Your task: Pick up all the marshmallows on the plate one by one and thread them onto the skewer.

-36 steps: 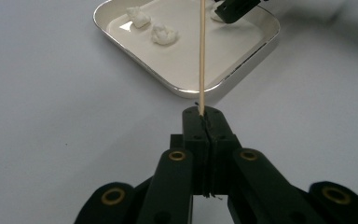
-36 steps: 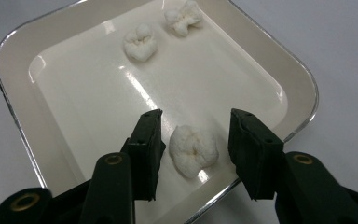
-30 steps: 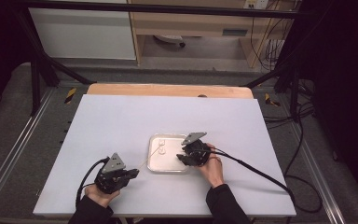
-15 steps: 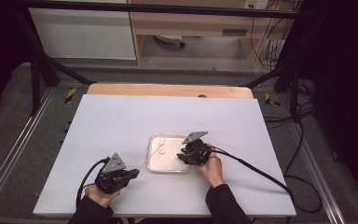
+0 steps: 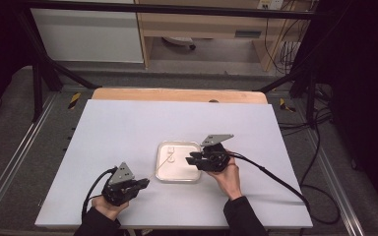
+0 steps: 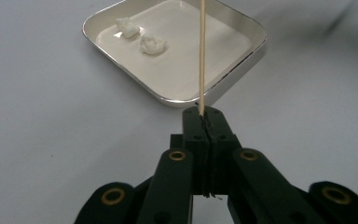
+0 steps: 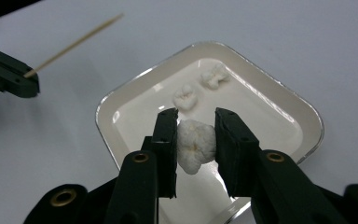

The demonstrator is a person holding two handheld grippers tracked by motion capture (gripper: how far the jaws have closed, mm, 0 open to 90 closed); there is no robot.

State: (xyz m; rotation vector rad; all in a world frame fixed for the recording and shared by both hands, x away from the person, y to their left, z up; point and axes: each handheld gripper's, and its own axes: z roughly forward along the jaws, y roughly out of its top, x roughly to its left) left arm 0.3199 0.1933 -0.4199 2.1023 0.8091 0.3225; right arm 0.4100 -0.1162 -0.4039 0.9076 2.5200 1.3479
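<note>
A square white tray (image 5: 193, 145) sits at the middle of the table. My right gripper (image 7: 196, 135) hovers over its near side, shut on a white puffy lump (image 7: 195, 143). Two more white lumps (image 7: 185, 97) (image 7: 214, 76) lie in the tray's far part. My left gripper (image 6: 204, 114) is shut on the end of a thin wooden skewer (image 6: 202, 56) that points out over the tray rim (image 6: 233, 70). In the high view the left gripper (image 5: 145, 183) stays at the tray's near left and the right gripper (image 5: 191, 160) reaches in from the tray's right side.
The white table top (image 5: 128, 128) has open room on the left and at the back. A wooden strip (image 5: 177, 95) runs along its far edge. Black cables (image 5: 275, 177) trail from the right gripper toward the right edge.
</note>
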